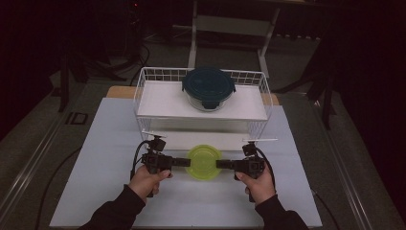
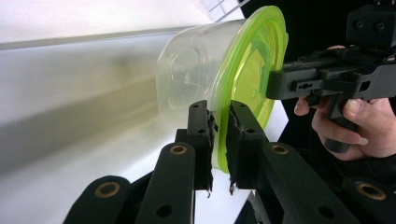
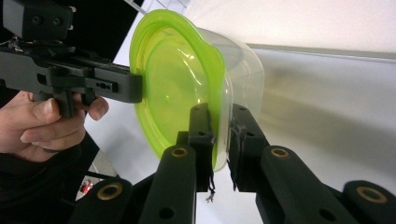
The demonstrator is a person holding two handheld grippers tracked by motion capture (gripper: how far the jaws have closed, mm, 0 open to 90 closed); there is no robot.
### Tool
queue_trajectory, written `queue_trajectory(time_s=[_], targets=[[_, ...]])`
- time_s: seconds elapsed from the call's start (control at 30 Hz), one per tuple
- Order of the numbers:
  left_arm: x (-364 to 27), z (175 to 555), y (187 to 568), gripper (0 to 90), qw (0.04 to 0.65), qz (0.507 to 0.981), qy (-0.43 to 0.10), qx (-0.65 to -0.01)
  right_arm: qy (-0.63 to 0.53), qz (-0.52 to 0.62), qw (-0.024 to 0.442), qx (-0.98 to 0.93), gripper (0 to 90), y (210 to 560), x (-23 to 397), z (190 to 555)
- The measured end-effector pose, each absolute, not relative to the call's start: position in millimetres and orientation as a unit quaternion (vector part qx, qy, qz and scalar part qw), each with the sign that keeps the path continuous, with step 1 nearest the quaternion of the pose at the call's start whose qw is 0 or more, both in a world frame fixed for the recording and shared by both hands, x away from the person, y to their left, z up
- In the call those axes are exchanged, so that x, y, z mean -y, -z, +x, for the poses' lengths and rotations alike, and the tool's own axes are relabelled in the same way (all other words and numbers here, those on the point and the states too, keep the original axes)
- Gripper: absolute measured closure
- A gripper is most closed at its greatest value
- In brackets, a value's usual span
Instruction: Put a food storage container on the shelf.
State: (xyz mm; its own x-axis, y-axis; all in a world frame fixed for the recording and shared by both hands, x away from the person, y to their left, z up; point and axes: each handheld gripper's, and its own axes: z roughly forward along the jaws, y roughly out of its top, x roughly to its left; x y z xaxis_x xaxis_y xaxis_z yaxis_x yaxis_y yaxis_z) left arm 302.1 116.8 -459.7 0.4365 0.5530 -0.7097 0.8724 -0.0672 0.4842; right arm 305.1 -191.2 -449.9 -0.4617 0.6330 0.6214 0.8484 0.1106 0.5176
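surface: white tabletop (image 1: 110, 191) | on it: wire rack (image 1: 143, 91) w/ white shelves

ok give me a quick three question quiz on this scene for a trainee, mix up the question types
1. True or false: the left tongs and the right tongs each pinch the rim of the green-lidded container from opposite sides.
2. Multiple choice: where is the dark blue-lidded glass container? A) on the white mat B) on the top shelf of the white wire rack C) between the tongs
3. Fill in: the body of the container under the green lid is made of clear ____.

Key: 1 true; 2 B; 3 plastic
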Motion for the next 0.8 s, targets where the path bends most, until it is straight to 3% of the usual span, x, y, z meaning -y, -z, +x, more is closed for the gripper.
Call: queue_trajectory(time_s=[0.4, 0.8], targets=[[-116.7, 282.9, 418.2, 79.9, 0.489, 0.714, 0.141, -0.482, 0.459, -0.484, 0.104, 0.738, 80.8, 411.7, 193.6, 287.7], [-120.3, 285.5, 372.3, 80.2, 0.516, 0.71, 0.107, -0.467, 0.482, -0.466, 0.079, 0.738, 80.8, 366.7, 190.4, 293.2]])
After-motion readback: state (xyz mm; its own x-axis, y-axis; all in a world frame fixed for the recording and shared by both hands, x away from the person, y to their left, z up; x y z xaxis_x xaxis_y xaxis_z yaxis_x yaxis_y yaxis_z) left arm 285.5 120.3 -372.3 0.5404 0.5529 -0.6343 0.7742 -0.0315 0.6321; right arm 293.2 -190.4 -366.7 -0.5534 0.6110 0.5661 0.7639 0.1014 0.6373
